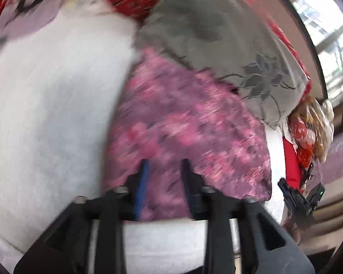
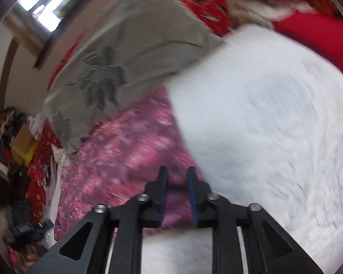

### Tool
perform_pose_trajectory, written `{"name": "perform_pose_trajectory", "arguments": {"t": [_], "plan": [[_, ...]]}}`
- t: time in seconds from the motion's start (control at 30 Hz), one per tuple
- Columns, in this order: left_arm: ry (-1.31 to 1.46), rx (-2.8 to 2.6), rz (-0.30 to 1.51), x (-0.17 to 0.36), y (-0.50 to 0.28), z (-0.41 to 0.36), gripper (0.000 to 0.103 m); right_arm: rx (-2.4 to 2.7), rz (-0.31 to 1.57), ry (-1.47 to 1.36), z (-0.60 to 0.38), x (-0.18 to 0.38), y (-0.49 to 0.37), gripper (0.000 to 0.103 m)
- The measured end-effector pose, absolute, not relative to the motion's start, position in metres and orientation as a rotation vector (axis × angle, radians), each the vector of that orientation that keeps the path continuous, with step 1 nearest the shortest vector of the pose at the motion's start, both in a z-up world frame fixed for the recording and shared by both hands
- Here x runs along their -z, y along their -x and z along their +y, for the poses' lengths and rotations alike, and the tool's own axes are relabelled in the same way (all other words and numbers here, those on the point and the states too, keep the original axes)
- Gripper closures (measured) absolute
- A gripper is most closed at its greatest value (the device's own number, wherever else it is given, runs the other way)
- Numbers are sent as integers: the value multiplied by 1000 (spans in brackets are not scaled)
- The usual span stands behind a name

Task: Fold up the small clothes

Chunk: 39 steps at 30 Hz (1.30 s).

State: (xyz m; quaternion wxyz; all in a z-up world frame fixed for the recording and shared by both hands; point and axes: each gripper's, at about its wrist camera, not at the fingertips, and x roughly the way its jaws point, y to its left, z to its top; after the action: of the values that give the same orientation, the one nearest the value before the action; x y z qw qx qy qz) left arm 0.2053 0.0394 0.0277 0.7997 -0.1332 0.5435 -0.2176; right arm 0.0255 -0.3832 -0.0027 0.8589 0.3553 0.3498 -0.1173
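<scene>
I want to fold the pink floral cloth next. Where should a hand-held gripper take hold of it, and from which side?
Probably pinch the pink floral cloth along its near hem, coming in low from the near side. That edge lies free on the white bedding, while the grey pillow overlaps the far end.

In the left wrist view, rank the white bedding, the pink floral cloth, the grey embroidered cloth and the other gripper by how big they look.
1. white bedding
2. pink floral cloth and grey embroidered cloth look alike; fisheye makes ranking unsure
3. right gripper, smallest
</scene>
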Motion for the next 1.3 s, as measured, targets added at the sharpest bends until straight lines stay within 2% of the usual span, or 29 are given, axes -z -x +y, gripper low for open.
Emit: {"name": "perform_pose_trajectory", "arguments": {"t": [0.03, 0.13, 0.2, 0.33, 0.37, 0.47, 0.6, 0.7, 0.8, 0.93, 1.07, 1.13, 1.2, 1.3], "plan": [[260, 464, 1148, -30, -210, 27, 49, 232, 730, -715, -377, -2, -35, 80], [166, 450, 1120, -26, -222, -4, 45, 208, 718, -622, -359, -10, -65, 80], [93, 403, 1116, -12, -230, -17, 36, 202, 715, -586, -352, -6, -81, 80], [-20, 340, 1160, 32, -241, -27, 33, 232, 850, -514, -348, 42, -109, 80], [-25, 345, 1134, 30, -238, -26, 32, 229, 795, -498, -347, 42, -105, 81], [-18, 408, 1113, 13, -239, -27, 32, 227, 822, -534, -352, 32, -110, 80], [51, 443, 1040, -12, -256, -33, 32, 222, 732, -554, -366, 11, -125, 73], [27, 387, 1050, -1, -275, -45, 31, 231, 736, -592, -378, 17, -146, 72], [-24, 344, 1119, 30, -290, -54, 31, 248, 832, -640, -388, 49, -165, 71], [-130, 389, 1096, 15, -278, -66, 31, 258, 832, -577, -385, 35, -164, 73], [-42, 444, 1067, 4, -251, -46, 30, 215, 765, -565, -377, 17, -129, 69], [-31, 417, 1101, 22, -244, -41, 28, 218, 781, -582, -374, 28, -114, 62], [-115, 399, 1100, 30, -236, -49, 28, 217, 842, -560, -369, 50, -107, 60], [-186, 429, 1068, 7, -219, -55, 28, 275, 857, -498, -357, 32, -102, 59]]}}
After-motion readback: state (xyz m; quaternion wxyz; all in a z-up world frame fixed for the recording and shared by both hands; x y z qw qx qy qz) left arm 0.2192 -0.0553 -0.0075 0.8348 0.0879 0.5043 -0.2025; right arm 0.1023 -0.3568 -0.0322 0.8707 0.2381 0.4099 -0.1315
